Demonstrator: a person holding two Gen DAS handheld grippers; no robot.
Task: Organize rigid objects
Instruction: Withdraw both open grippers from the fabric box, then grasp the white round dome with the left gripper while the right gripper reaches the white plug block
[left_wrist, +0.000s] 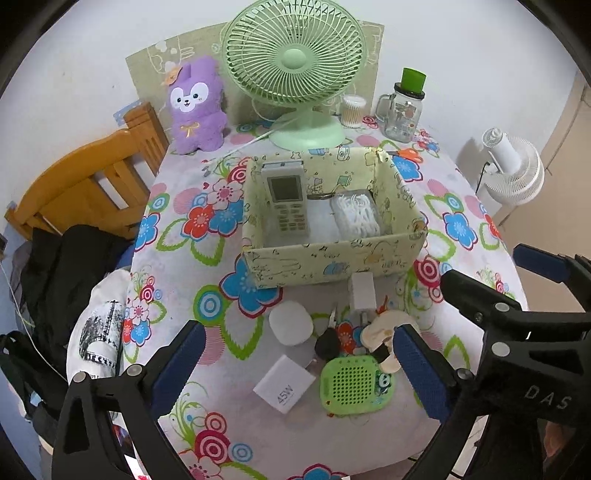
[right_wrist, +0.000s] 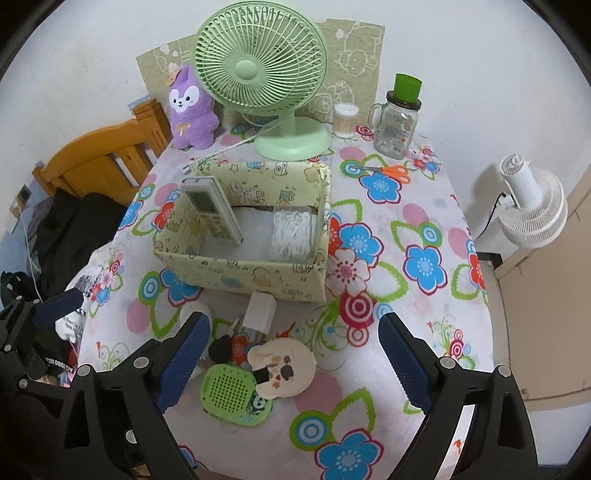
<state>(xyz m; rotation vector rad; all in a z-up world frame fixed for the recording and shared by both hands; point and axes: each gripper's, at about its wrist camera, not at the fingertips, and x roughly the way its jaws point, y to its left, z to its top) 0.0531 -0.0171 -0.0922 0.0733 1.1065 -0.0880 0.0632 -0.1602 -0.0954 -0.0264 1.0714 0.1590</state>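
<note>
A yellow patterned box (left_wrist: 325, 264) (right_wrist: 243, 273) on the floral table holds a white remote (left_wrist: 286, 199) (right_wrist: 212, 210) and a pack of white floss picks (left_wrist: 356, 212) (right_wrist: 291, 232). In front of it lie a white plug adapter (left_wrist: 363, 290) (right_wrist: 260, 308), a round white case (left_wrist: 290, 323), a black key fob (left_wrist: 327, 345) (right_wrist: 221, 349), a white 45W charger (left_wrist: 284, 384), a green perforated gadget (left_wrist: 354, 384) (right_wrist: 232, 393) and a cream round badge (left_wrist: 384, 332) (right_wrist: 282, 367). My left gripper (left_wrist: 295, 373) is open above these items. My right gripper (right_wrist: 291, 363) is open above them too, and also shows in the left wrist view (left_wrist: 491, 277).
A green desk fan (left_wrist: 295, 66) (right_wrist: 262, 74), purple plush (left_wrist: 195, 107), cotton swab jar (right_wrist: 345, 120), glass mug jar (left_wrist: 402, 107) (right_wrist: 397, 122) and orange scissors (right_wrist: 391, 171) stand at the back. A wooden chair (left_wrist: 92, 184) is left, a white floor fan (right_wrist: 532, 210) right.
</note>
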